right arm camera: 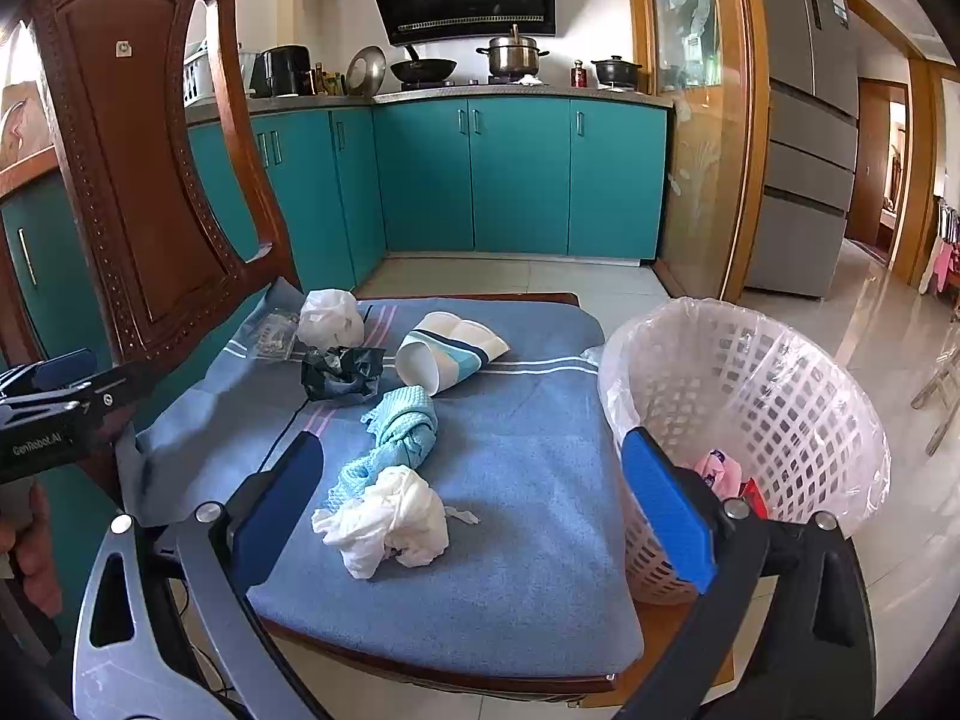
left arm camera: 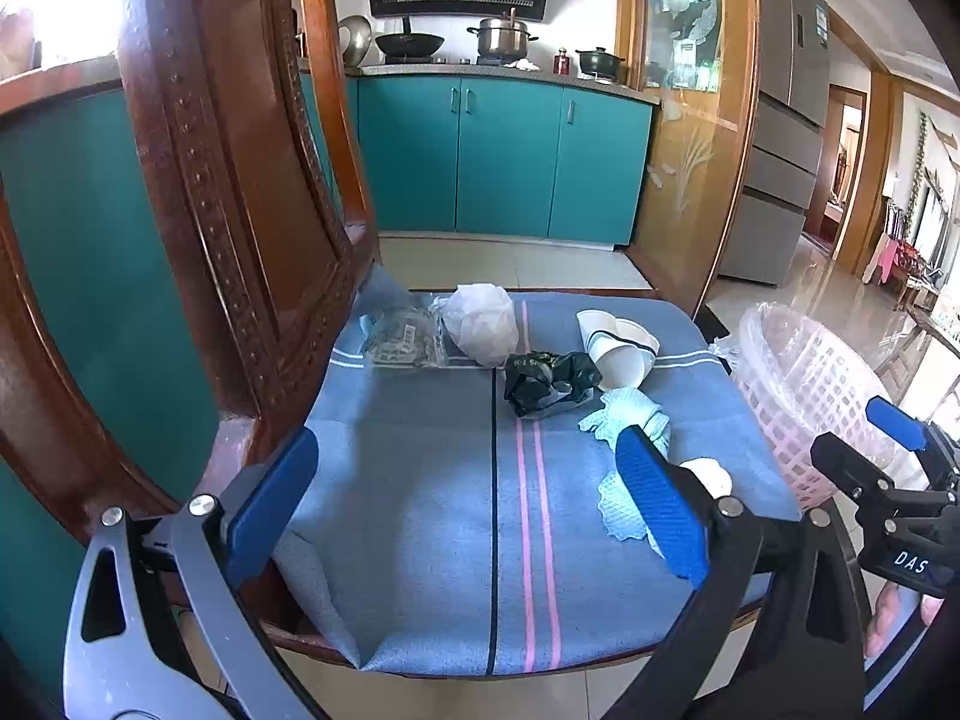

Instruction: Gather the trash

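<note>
Trash lies scattered on the blue towel-covered chair seat (left arm camera: 420,480). From the left wrist, the left gripper (left arm camera: 474,498) hangs released over bare cloth; black crumpled plastic (left arm camera: 549,384) and paper cups (left arm camera: 618,354) sit farther, rightward. From the right wrist, the right gripper (right arm camera: 474,504), spread wide, frames soft white crumpled tissue (right arm camera: 390,519); the lined lattice basket (right arm camera: 750,408) stands just right.

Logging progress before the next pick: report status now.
Left gripper open, empty. Right gripper open, empty, just behind white tissue wad. Crushed paper cups, black wrapper on chair cushion. Lined basket alongside, unobstructed.
</note>
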### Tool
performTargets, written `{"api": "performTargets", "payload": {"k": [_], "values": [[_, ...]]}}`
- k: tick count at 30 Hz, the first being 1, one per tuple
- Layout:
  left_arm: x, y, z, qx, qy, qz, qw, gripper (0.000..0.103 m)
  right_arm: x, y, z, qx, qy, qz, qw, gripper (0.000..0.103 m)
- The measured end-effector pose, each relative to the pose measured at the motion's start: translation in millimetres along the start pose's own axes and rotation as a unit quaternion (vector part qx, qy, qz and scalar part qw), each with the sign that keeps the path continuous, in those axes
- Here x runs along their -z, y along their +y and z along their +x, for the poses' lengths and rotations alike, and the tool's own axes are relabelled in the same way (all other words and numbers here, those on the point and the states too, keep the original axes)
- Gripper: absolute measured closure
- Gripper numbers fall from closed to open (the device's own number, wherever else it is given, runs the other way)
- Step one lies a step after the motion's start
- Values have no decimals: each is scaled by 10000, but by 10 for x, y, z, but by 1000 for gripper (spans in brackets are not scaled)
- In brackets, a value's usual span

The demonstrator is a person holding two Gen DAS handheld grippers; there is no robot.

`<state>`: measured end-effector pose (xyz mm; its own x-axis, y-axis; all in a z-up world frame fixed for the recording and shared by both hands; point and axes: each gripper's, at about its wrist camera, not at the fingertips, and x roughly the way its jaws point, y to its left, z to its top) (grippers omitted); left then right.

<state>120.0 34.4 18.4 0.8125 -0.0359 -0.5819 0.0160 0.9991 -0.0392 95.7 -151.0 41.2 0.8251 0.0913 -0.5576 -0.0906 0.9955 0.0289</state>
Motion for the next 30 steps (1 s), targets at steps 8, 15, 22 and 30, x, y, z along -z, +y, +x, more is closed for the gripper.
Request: {"api": "performTargets", "payload": {"k": [8,15,22,30], "values": [[9,-37,9,33,54,26,10000,4,7,-11,6,-3,-7,34,10000,6],[28,-40,73,-53,114,26,9999,4,7,-56,-1,-14,-24,60,10000,6],[38,-19,177,-136,217,9,9997,4,-18,-70,9,-57,-5,89,9999,6],[26,3,236,-118,279,-35,9995,4,-30,-105,-8,-86,-17,147,9999,6]]}}
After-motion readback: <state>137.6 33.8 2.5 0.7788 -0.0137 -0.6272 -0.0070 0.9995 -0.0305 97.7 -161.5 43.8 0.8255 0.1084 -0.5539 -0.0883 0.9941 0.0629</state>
